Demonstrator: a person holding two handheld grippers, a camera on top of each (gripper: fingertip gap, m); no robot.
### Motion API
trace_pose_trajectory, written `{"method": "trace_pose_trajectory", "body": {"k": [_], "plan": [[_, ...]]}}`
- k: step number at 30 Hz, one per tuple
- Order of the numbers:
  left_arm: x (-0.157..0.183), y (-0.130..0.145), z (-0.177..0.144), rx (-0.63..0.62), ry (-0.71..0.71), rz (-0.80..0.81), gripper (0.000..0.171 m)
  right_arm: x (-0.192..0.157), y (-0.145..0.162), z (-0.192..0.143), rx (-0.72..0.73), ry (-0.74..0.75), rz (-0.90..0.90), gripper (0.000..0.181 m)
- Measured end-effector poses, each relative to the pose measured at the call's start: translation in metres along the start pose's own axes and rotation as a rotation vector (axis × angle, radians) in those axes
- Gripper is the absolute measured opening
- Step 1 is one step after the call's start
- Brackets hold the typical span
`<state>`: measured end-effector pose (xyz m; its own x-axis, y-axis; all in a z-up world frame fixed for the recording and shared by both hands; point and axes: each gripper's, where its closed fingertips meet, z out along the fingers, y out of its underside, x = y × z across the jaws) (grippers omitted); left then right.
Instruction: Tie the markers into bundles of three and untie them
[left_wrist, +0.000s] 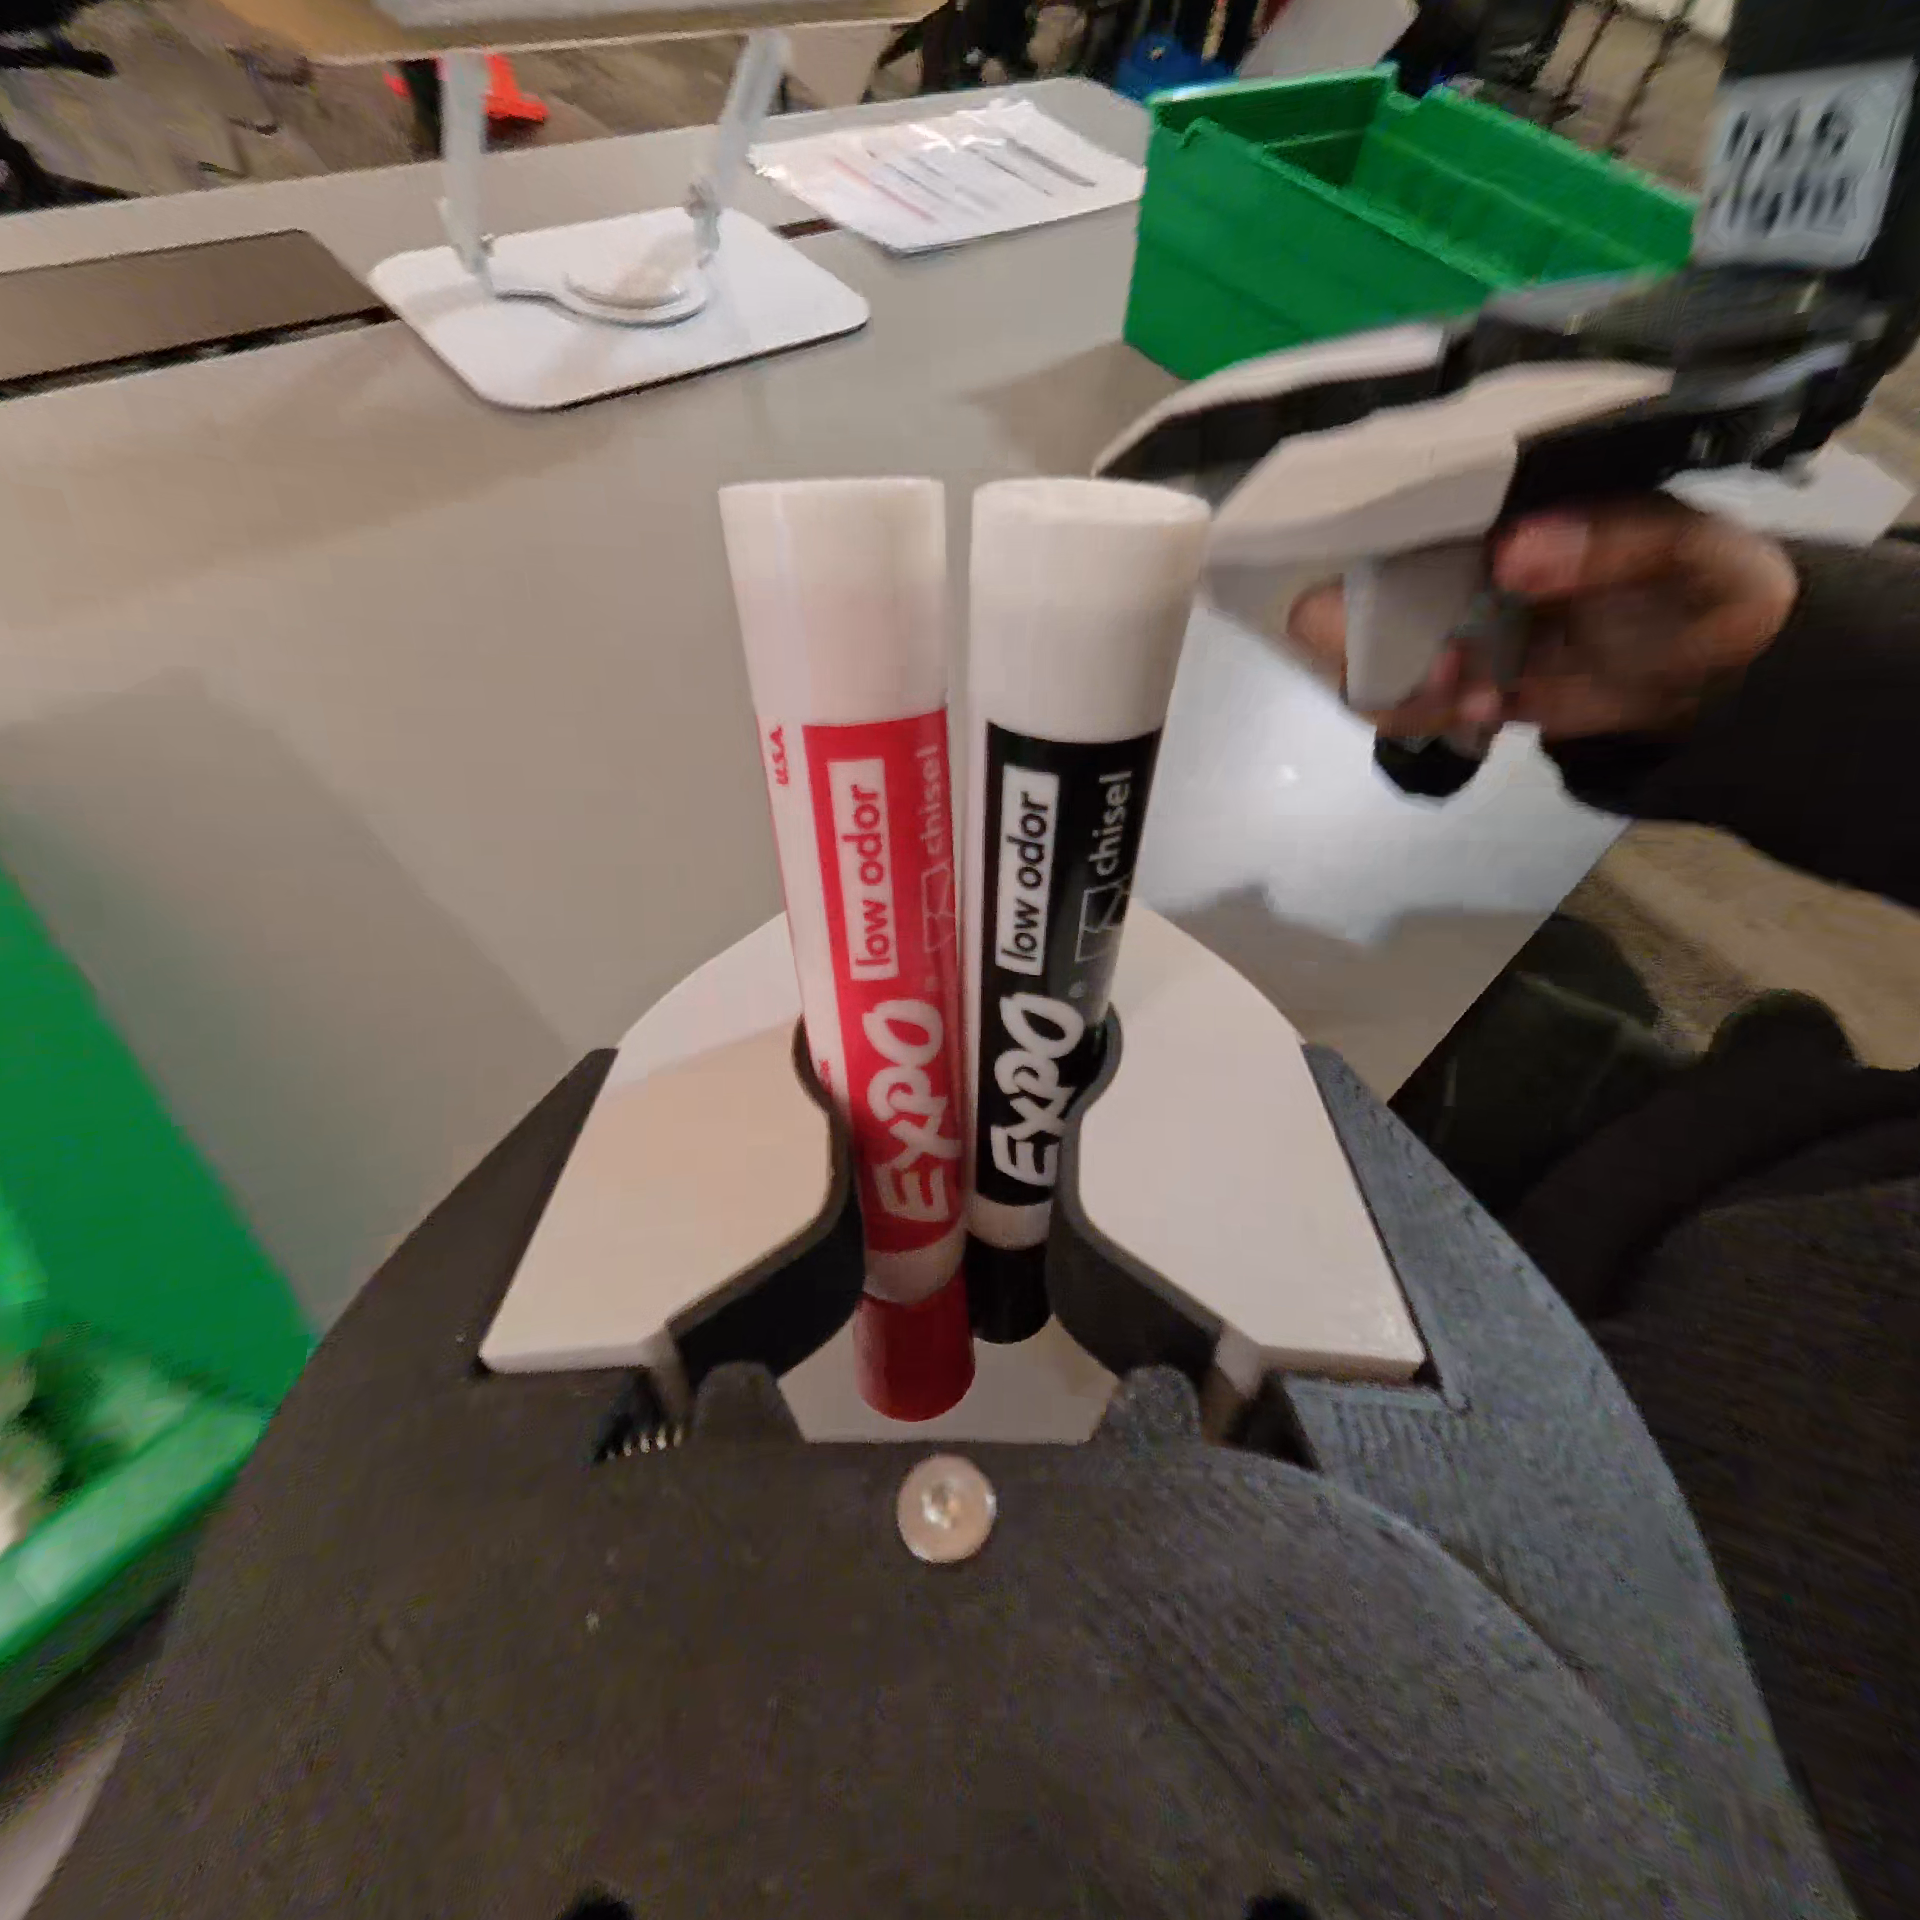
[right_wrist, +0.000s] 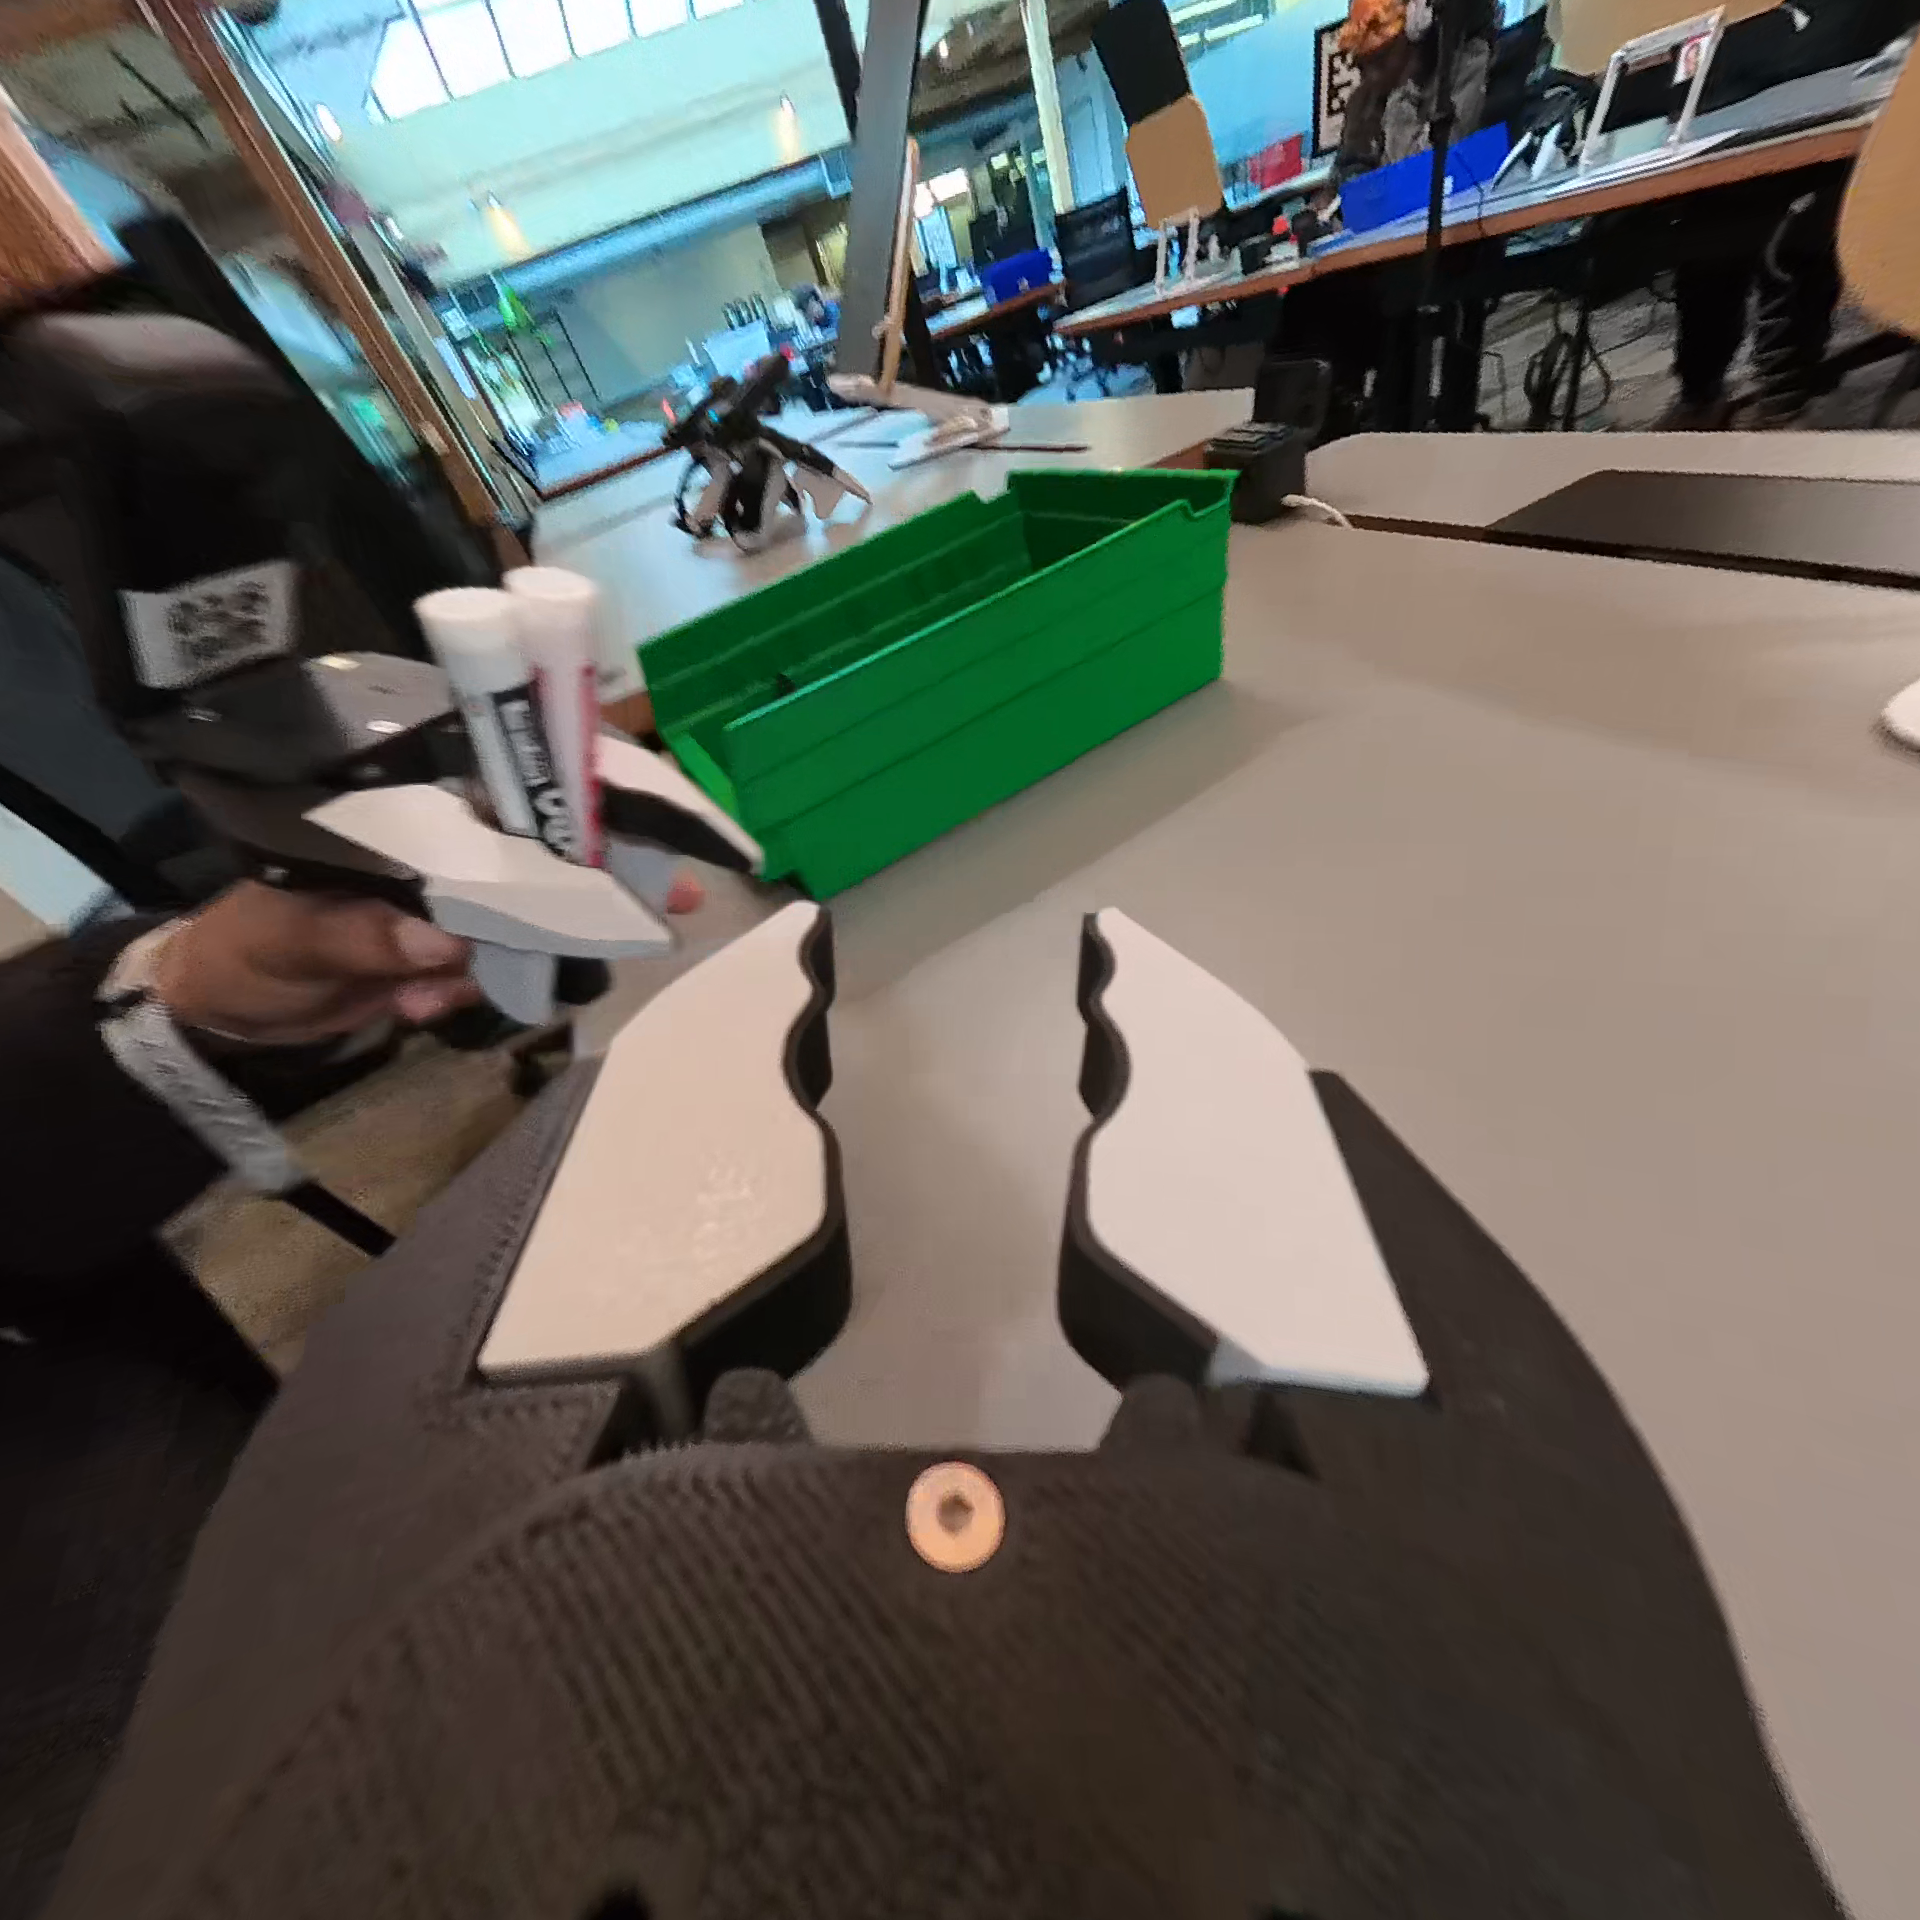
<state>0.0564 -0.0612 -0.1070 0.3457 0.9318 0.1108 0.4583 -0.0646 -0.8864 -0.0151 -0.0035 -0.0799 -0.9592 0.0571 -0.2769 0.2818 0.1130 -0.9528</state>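
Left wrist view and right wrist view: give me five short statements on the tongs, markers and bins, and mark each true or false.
1. The left tongs grip two markers, a red marker and a black marker. True.
2. The right tongs hold a marker. False: they are open and empty.
3. The markers lie flat on the table. False: they stand up between the left tongs' fingers.
4. A green bin sits on the table. True.
5. The markers' upper ends are blue. False: they are white.

A green bin (right_wrist: 935, 665) and a white stand (left_wrist: 613, 301) sit on the grey table (right_wrist: 1507, 831).
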Motion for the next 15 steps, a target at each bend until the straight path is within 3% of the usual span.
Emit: {"method": "trace_pose_trajectory", "body": {"k": [4, 8, 11, 15], "plan": [[-0.013, 0.029, -0.029, -0.019, -0.057, -0.060, 0.041, -0.003, -0.016, 0.043, -0.138, -0.027, -0.202, 0.038], [-0.018, 0.040, -0.043, -0.012, -0.047, -0.119, 0.041, -0.040, -0.043, 0.131, -0.313, -0.153, -0.368, 0.045], [-0.022, 0.059, -0.036, -0.078, -0.048, -0.105, 0.041, -0.081, -0.057, 0.208, -0.421, -0.287, -0.496, 0.045], [-0.021, 0.063, -0.038, -0.083, -0.036, -0.106, 0.041, -0.108, -0.022, 0.290, -0.725, -0.389, -0.666, 0.039]]}}
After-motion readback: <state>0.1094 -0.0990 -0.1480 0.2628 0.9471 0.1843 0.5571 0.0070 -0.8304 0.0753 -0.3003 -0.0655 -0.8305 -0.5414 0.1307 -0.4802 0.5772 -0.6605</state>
